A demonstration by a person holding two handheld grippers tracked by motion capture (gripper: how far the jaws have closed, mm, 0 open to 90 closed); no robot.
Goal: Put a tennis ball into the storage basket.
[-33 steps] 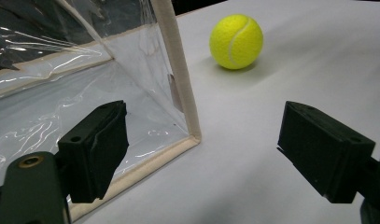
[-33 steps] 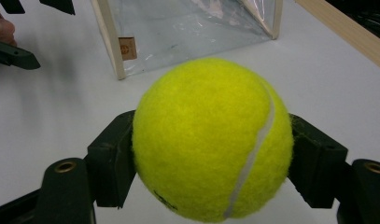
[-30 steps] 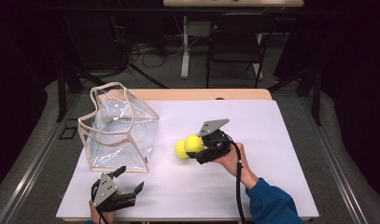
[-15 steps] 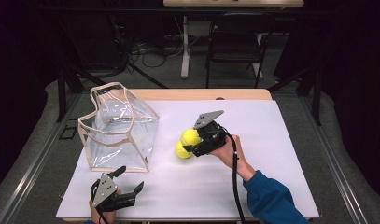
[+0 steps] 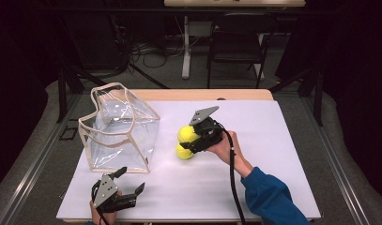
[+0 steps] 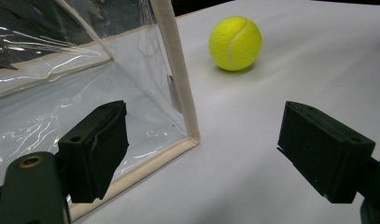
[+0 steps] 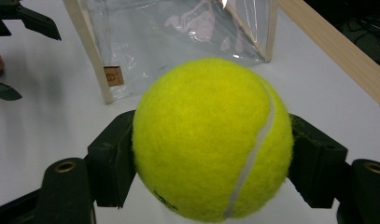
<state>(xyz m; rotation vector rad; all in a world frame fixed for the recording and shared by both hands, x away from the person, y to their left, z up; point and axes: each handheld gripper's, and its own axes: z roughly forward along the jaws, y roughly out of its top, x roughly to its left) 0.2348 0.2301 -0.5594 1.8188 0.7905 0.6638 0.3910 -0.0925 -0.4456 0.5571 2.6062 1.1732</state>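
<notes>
Your right gripper (image 5: 194,139), clamped on a tennis ball (image 5: 186,134), has lifted it off the tabletop toward the clear bag (image 5: 119,129) at the left edge, probably to drop it in. A second ball (image 5: 183,151) lies mid-table; your left gripper (image 5: 127,187) waits open near the front edge.

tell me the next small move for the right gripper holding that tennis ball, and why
Probably carry it left and up toward the clear bag's open top. The right gripper is shut on one tennis ball, held above the second ball on the table. The bag stands upright, and the left gripper waits open near its front corner.
</notes>
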